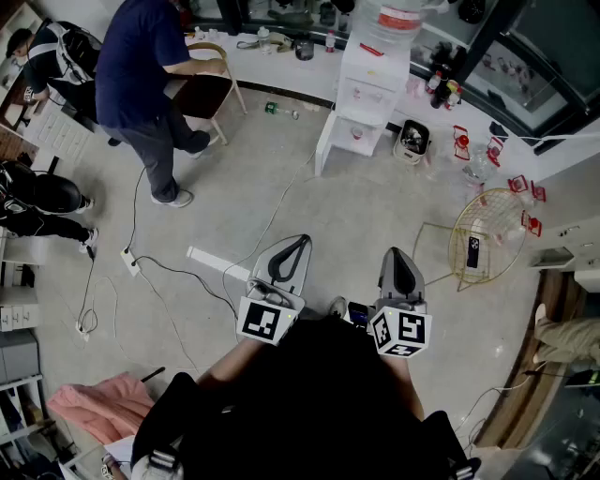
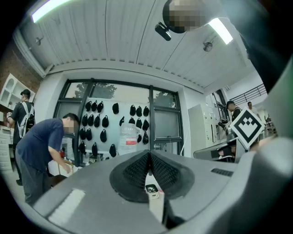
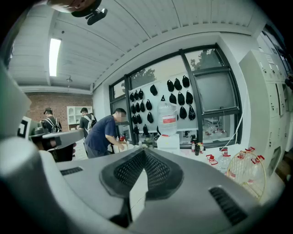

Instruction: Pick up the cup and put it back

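Pointing forward, left tongs (image 1: 298, 242) and right tongs (image 1: 397, 253) closed.

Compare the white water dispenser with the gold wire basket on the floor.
The white boxy water dispenser is solid-sided; the round gold wire basket is open mesh. The dispenser carries a clear bottle on top; the basket carries none. Both stand on the grey floor.

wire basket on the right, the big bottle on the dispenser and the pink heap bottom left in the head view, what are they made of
Wire basket: thin metal wire by the look, yellow coated; open mesh, floor shows through.
Big bottle: likely clear plastic, glossy; translucent walls.
Pink heap: soft matt fabric, rumpled in folds; kind unclear.
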Motion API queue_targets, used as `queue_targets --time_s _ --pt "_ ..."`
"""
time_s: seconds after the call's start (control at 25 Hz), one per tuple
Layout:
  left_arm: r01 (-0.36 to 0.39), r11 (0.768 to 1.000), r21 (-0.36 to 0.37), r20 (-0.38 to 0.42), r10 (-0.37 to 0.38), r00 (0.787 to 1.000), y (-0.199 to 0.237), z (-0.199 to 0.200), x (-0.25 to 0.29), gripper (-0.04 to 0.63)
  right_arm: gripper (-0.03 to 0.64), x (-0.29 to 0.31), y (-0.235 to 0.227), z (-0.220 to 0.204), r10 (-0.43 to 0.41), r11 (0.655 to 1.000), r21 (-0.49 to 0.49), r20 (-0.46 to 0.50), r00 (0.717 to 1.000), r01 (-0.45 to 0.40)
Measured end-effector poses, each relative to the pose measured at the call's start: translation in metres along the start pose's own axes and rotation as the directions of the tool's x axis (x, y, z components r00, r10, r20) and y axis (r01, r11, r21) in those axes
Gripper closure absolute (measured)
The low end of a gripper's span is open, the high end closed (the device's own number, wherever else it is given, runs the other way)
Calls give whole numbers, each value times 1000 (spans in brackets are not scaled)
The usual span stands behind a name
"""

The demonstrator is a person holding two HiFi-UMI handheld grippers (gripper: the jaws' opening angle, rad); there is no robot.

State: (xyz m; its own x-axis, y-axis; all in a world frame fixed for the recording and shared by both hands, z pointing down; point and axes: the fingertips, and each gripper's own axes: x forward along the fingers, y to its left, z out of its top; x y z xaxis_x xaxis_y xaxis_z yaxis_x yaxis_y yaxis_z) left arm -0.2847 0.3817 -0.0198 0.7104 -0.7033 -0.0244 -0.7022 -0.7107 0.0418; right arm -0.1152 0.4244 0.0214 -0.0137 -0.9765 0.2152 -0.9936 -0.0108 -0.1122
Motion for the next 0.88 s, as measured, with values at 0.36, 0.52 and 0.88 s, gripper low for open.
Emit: queue_targets --time_s 0.36,0.52,0.88 --pt "3 1000 -9 -5 -3 1000 2 -1 -3 588 623 -1 5 -1 2 1000 12 -1 1000 -2" --pt "2 1000 -11 -13 -2 1000 4 -5 -4 588 623 -1 5 -2 -6 1000 28 1 1000 6" --pt "12 999 -44 -28 -13 1000 12 -13 -3 316 623 3 18 1 9 999 38 20 1000 -10"
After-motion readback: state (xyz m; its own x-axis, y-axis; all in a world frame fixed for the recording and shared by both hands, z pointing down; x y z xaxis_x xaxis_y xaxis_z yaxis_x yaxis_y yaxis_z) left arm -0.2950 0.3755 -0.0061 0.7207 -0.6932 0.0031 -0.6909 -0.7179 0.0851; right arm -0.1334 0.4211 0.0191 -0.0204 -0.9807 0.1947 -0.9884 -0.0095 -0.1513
